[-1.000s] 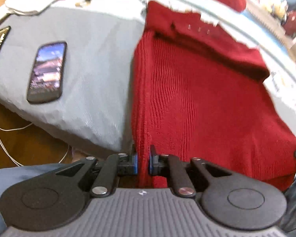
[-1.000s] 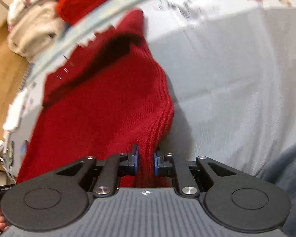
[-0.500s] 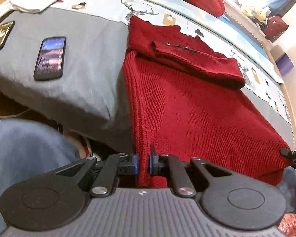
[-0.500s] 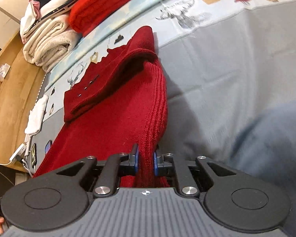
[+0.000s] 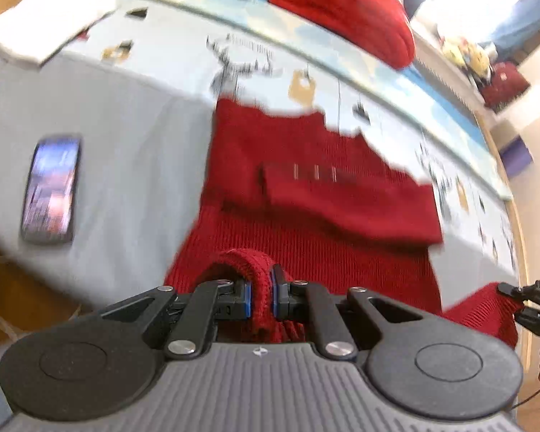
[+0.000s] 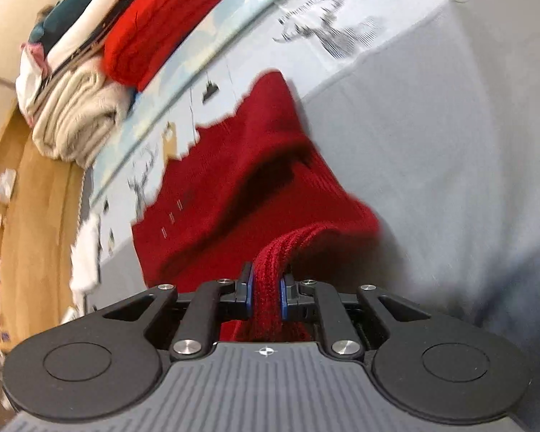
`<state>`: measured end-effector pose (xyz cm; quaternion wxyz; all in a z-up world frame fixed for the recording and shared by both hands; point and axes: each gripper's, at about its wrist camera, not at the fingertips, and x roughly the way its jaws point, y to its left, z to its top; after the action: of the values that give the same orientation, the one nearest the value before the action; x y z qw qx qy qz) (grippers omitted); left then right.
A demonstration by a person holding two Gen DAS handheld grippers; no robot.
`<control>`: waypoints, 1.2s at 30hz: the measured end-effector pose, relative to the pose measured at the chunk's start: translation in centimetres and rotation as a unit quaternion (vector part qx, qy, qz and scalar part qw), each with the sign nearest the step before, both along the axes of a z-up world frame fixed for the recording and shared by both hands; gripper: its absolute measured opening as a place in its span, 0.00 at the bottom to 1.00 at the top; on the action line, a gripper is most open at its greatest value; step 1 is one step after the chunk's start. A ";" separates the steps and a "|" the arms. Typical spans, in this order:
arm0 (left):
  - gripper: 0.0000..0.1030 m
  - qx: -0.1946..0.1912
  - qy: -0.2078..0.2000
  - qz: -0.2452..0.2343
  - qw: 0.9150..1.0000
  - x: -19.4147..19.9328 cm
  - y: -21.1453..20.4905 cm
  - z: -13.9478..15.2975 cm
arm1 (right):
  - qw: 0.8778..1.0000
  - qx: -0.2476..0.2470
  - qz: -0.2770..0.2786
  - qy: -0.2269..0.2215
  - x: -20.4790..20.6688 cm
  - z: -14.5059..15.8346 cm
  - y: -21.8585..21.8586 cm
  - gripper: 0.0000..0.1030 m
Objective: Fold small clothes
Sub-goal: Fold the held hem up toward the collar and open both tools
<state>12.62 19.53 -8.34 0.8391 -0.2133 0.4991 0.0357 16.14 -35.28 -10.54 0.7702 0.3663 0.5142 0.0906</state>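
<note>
A dark red knitted sweater (image 5: pixel 316 194) lies on the grey bedcover (image 5: pixel 133 136), its sleeves folded across the chest. My left gripper (image 5: pixel 261 297) is shut on the left corner of the sweater's hem, lifted off the bed and curling over. My right gripper (image 6: pixel 266 293) is shut on the right hem corner of the same sweater (image 6: pixel 234 187), also raised. In the left wrist view the right gripper (image 5: pixel 522 302) shows at the far right edge with red knit in it.
A phone (image 5: pixel 50 189) lies face up on the bedcover to the sweater's left. A stack of folded clothes (image 6: pixel 100 57), with a bright red one (image 5: pixel 345 3) on it, sits at the back of the bed. A white cloth (image 5: pixel 50 32) lies at the far left.
Both grippers have risen and moved forward over the bed with the hem corners, so the bottom of the sweater has come up and is folding toward the chest.
</note>
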 end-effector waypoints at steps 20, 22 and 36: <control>0.99 0.136 0.028 0.066 0.988 11.4 1.3 -8.6 | 0.994 -0.076 -0.063 -0.050 13.8 -5.9 1.8 0.86; 0.99 0.146 0.044 0.053 0.987 10.6 0.5 -10.0 | 0.994 -0.088 -0.048 -0.033 12.1 -7.6 2.7 0.86; 0.88 0.266 0.074 0.062 0.959 9.5 -0.7 -11.2 | 0.974 -0.221 -0.038 0.034 12.8 -10.7 5.7 0.61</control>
<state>22.09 18.88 -19.50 0.8223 -0.0092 0.5183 0.2350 28.91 -29.61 -21.21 0.8169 0.2095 0.5332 -0.0676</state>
